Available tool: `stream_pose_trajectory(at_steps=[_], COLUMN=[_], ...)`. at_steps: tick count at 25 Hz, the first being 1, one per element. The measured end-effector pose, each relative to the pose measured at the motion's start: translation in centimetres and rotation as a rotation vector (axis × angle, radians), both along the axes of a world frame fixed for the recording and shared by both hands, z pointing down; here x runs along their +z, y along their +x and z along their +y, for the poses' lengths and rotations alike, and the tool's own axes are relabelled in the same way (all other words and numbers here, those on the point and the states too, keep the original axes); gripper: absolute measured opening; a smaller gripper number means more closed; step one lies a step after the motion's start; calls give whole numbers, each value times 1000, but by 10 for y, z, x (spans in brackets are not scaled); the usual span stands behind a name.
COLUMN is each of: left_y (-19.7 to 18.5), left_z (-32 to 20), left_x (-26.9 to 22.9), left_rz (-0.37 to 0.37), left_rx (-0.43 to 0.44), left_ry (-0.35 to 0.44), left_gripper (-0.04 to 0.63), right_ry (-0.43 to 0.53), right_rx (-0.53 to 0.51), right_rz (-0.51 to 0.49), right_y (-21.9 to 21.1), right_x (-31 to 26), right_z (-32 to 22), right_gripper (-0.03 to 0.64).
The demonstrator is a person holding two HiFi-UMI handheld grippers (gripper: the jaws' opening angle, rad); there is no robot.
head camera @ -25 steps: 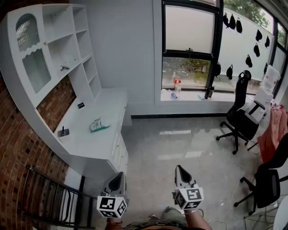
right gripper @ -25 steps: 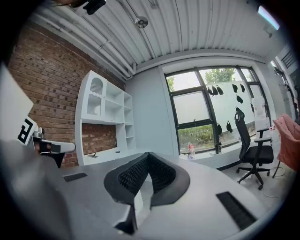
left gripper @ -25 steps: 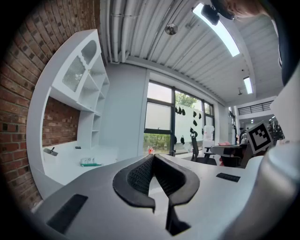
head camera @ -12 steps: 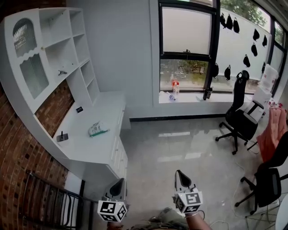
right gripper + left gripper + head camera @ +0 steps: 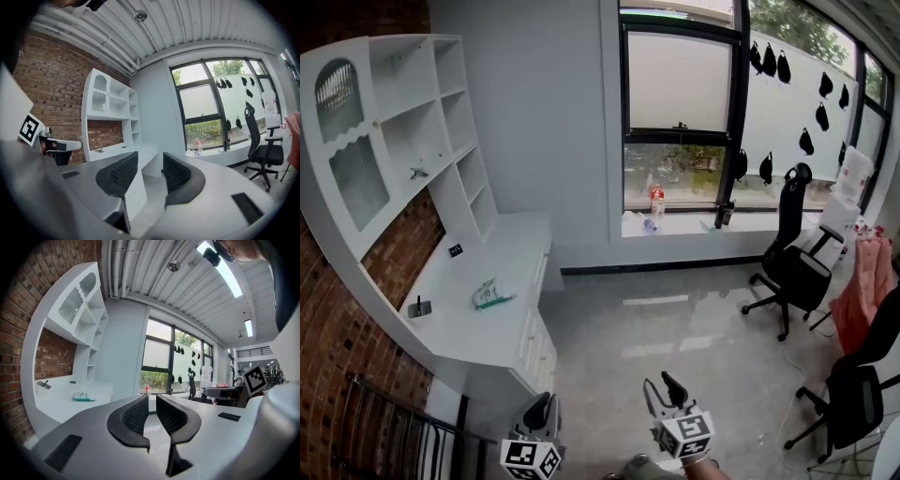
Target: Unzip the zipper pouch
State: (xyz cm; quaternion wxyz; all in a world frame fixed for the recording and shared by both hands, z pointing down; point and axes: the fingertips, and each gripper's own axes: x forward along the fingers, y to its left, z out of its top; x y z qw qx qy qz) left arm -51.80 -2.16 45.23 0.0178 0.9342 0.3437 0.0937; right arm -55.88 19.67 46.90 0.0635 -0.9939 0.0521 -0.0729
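The zipper pouch (image 5: pixel 490 294), pale with a green strip, lies on the white desk (image 5: pixel 502 333) at the left, far from both grippers. It shows small in the left gripper view too, pouch (image 5: pixel 83 397). My left gripper (image 5: pixel 540 411) hangs at the bottom edge above the floor, its jaws together and empty; in its own view the left gripper (image 5: pixel 151 401) points toward the window. My right gripper (image 5: pixel 662 389) is beside it. Its jaws have just been opening, and the right gripper (image 5: pixel 151 160) has nothing between its jaws.
White shelving (image 5: pixel 403 141) rises over the desk against a brick wall. A small dark object (image 5: pixel 419 307) lies on the desk's left. A black metal rack (image 5: pixel 384 431) stands below. Office chairs (image 5: pixel 792 262) stand at the right. Bottles (image 5: pixel 656 199) sit on the window sill.
Both grippers have sunk toward the bottom edge of the head view. The right gripper's jaws have parted. The desk and pouch sit further left and lower in the view.
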Motion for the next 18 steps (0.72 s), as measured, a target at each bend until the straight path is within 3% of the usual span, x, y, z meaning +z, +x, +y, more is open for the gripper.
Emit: stream_pose_trajectory(at_steps=[3, 6, 9, 18], left_y=[8, 15, 19, 26], left_z=[9, 18, 26, 65], left_x=[-5, -10, -12, -12], left_rz=[-4, 17, 24, 38], left_rx=[-12, 1, 20, 83], left_ry=[-44, -37, -20, -9], left_gripper=[89, 170, 212, 435], right_ry=[-2, 10, 13, 13], right_rx=[-54, -105, -133, -184], right_rz=[6, 12, 17, 58], right_y=[10, 23, 33, 53], right_x=[-1, -6, -9, -14], right_z=[4, 6, 7, 21], right_gripper=[222, 339, 395, 547])
